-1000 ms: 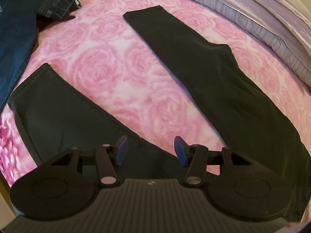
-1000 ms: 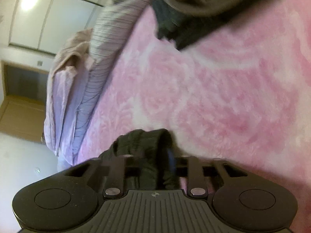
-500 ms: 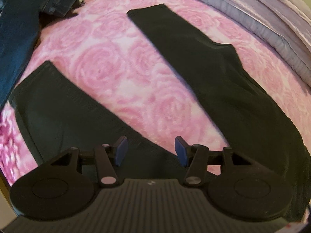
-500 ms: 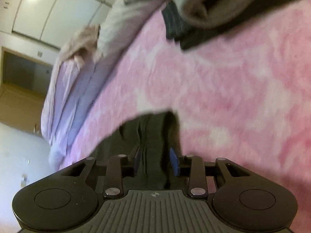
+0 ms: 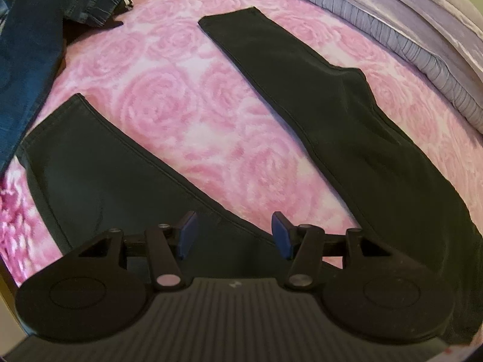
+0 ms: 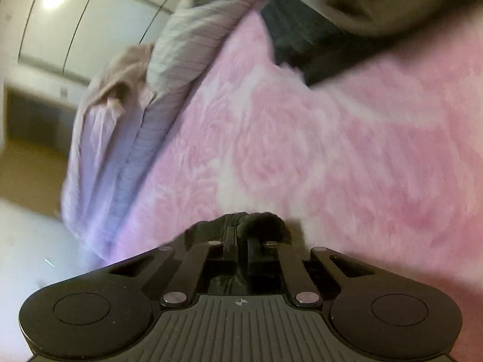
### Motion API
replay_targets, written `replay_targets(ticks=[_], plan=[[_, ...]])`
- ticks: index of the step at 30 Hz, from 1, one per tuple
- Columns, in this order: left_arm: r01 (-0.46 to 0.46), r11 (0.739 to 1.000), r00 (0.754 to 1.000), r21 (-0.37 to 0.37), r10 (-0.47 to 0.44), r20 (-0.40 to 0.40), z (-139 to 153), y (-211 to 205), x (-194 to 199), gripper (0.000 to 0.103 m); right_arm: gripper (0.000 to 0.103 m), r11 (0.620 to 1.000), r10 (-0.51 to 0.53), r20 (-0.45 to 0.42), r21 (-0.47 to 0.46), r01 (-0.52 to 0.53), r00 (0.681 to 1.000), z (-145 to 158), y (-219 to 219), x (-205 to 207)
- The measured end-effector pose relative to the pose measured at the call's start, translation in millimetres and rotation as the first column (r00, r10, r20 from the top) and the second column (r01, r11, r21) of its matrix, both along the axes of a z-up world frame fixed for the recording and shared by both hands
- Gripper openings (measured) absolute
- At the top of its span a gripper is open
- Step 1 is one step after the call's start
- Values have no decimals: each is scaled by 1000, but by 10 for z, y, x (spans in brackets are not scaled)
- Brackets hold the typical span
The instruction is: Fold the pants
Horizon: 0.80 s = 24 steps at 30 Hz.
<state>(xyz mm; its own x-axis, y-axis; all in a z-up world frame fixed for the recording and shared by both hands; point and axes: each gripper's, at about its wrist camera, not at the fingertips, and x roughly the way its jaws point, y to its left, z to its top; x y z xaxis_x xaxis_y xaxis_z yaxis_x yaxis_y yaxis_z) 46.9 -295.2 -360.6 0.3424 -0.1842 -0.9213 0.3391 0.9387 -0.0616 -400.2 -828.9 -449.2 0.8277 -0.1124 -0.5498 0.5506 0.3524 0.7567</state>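
The black pants [image 5: 356, 126] lie spread on the pink rose-patterned bed [image 5: 187, 126], both legs splayed in a V ahead of the left hand-held gripper [image 5: 234, 235], whose blue pads stand apart over the crotch with nothing pinched between them. The right hand-held gripper [image 6: 241, 235] has clamped tight on a bunched edge of the black fabric [image 6: 259, 223], likely the waistband. To fold well from here, I'd have the right keep its bite while the left takes hold near the crotch seam, then carry one leg across onto the other, seams aligned. The blue jeans [image 5: 27, 60] lie off to the left gripper's far left.
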Motion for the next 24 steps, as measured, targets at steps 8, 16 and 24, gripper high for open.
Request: replay_targets(ticks=[8, 16, 24], plan=[[-23, 1000, 1000, 0, 23, -5, -8, 138, -34, 50, 1, 993, -113, -172, -55, 105, 979, -178, -96, -190], [-27, 1000, 1000, -7, 27, -16, -10, 301, -202, 50, 47, 998, -56, -254, -12, 55, 966, 282, 438, -675], [-6, 1000, 999, -15, 5, -39, -23, 399, -303, 50, 47, 991, 34, -202, 136, -6, 979, 323, 1223, -1251]])
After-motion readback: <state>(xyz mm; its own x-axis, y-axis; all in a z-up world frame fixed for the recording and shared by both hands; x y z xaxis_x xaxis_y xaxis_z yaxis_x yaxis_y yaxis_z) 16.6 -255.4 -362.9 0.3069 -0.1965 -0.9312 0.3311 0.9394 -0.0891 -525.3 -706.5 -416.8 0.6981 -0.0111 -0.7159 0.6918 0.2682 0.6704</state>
